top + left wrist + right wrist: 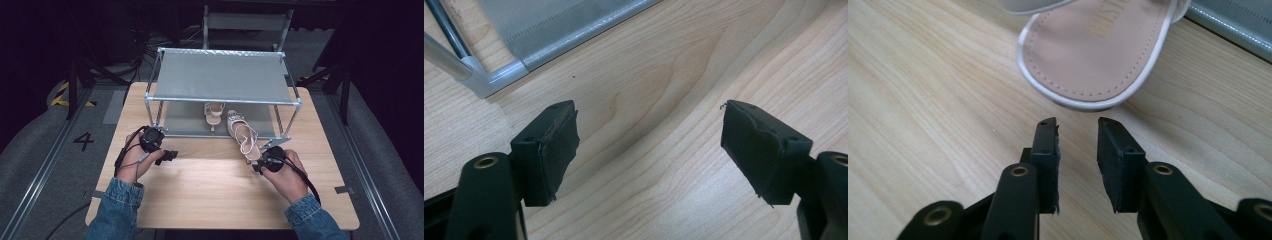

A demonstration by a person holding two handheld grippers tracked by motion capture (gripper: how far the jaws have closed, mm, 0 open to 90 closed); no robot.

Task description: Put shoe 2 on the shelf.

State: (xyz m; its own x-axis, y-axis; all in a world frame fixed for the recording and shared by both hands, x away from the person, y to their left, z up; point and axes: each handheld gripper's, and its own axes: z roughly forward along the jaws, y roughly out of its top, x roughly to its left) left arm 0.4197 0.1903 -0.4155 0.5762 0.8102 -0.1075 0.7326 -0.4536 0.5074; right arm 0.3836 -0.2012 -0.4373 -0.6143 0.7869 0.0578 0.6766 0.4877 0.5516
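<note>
Sandals: two in all. One sandal (243, 136) lay half off the lower shelf of the rack (223, 101), its toe out on the table (210, 190); the other sandal (213, 113) sat farther back on that shelf.
Rack: one, with two grey shelves, the top one bare.
Right gripper (1077, 131): jaws parted by a narrow gap, holding nothing, pointed at the near sandal's toe just ahead and not touching it.
Left gripper (649, 135): jaws wide apart, empty, over bare wood beside the rack's front corner, well apart from both sandals.
Handling: the near sandal looked light, with a stiff flat sole and thin soft straps; the smooth insole would likely be slippery.
Where to hold: the edge of the sole at the toe seemed the firmest grip, pinched top and bottom. The straps would probably flex and let the sandal swing. The jewelled trim looked fragile and best avoided.
</note>
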